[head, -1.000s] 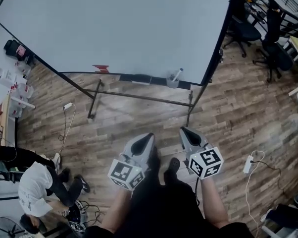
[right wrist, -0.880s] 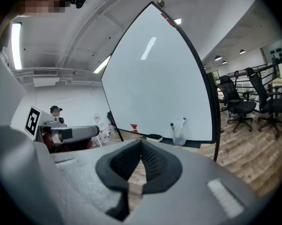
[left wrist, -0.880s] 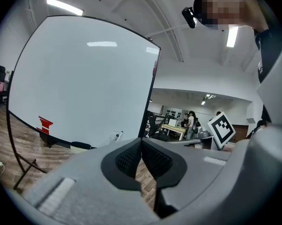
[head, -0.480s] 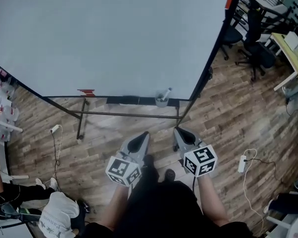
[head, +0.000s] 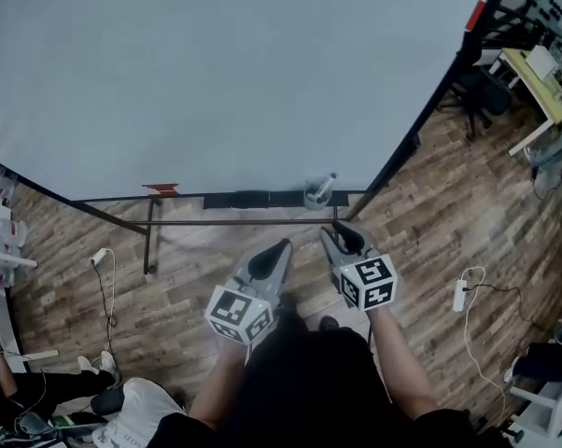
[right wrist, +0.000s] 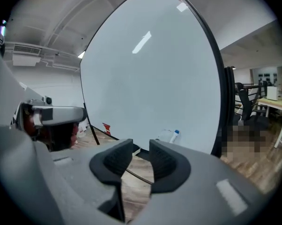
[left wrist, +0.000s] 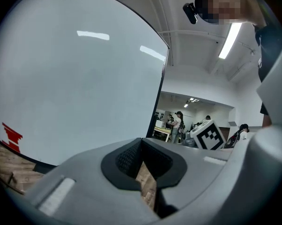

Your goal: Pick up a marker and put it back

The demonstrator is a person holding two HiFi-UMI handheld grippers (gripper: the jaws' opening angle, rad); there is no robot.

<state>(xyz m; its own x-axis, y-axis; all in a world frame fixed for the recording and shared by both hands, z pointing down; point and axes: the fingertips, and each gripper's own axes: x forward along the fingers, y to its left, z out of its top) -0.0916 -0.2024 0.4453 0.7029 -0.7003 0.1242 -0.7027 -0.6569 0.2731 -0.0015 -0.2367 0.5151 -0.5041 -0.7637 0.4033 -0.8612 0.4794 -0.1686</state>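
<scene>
Two hand-held grippers reached side by side toward a large whiteboard [head: 216,73] on a wheeled stand, over a wood-plank floor [head: 430,215]. On the left gripper [left wrist: 141,149] the dark ribbed pads met at their tips with nothing between them, and only a sliver of floor showed through the notch lower down. The right gripper [right wrist: 141,154] had just been opening its jaws – its two pads stood clearly apart, and the gap held nothing but a view of the floor and a thin dark bar of the stand. The marker [head: 326,186], white-bodied with a blue cap, stood tilted in a clear cup [head: 314,197] on the ledge along the board's lower edge, near the board's right corner. It lay just ahead of the right gripper and slightly to its left in the head view, and neither gripper touched it. A dark strip [head: 248,199] lay on the same ledge to the left of the cup, and a small red object [head: 160,190] sat further left – well apart from the marker. A white power strip [head: 458,297] with its cable lay on the floor to the right of the person, and an office chair [head: 477,91] and a desk [head: 533,68] stood beyond the board's right edge.
</scene>
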